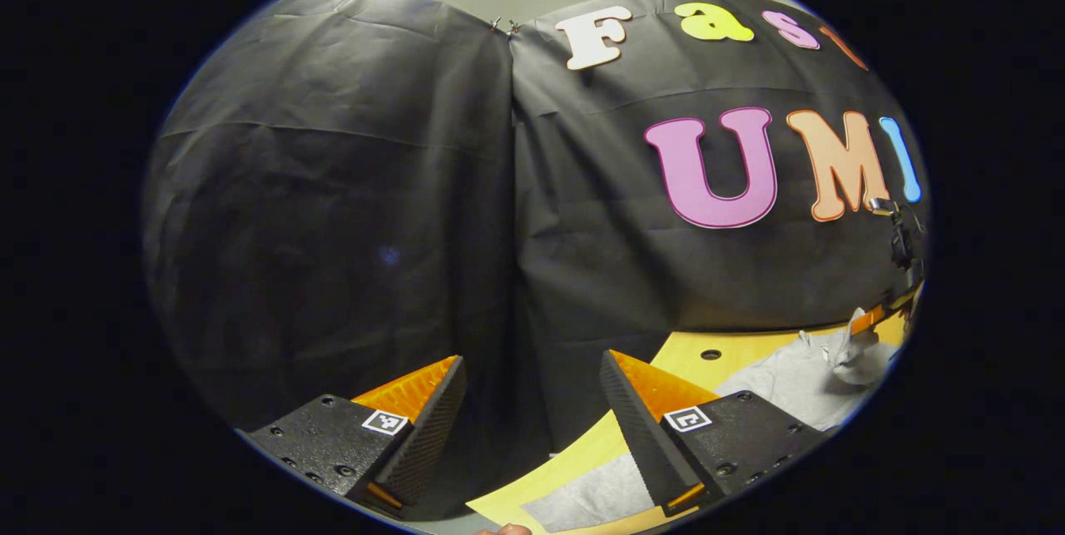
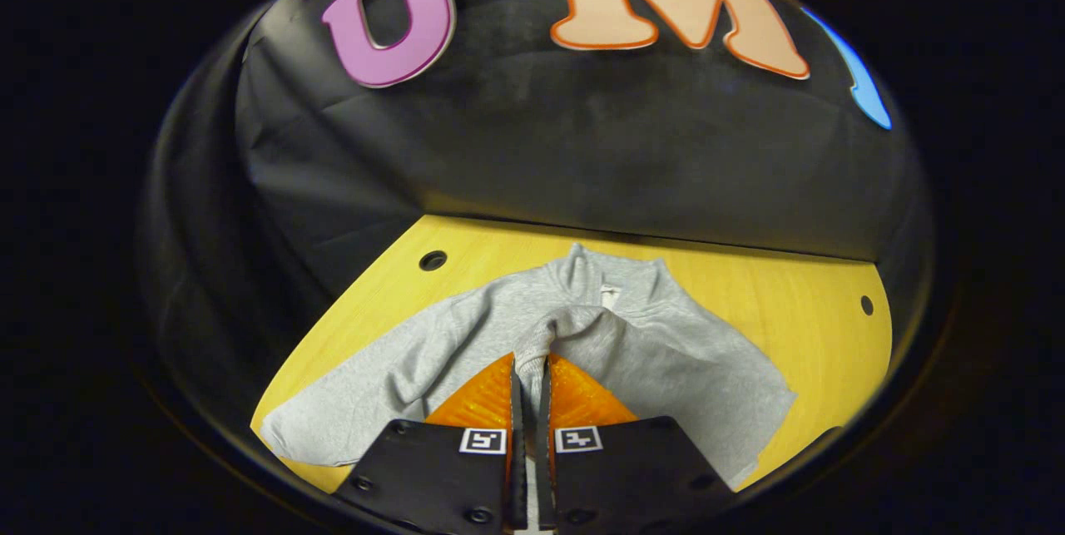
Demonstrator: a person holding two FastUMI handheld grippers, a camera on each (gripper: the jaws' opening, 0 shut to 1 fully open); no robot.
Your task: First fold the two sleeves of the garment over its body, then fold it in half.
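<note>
Grey garment (image 2: pixel 632 352) is spread on counter (image 2: pixel 790 285). Sleeve (image 2: pixel 541 335) is pinched between nearly closed fingers of right gripper (image 2: pixel 529 389), lifted over body. Left gripper (image 1: pixel 532 414) is held wide apart, nothing gripped.

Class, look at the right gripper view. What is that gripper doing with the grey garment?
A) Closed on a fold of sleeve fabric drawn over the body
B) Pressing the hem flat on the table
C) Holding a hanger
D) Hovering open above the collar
A: the right gripper has its fingers nearly together with a ridge of the garment sleeve pinched between them, pulled across the body.
</note>
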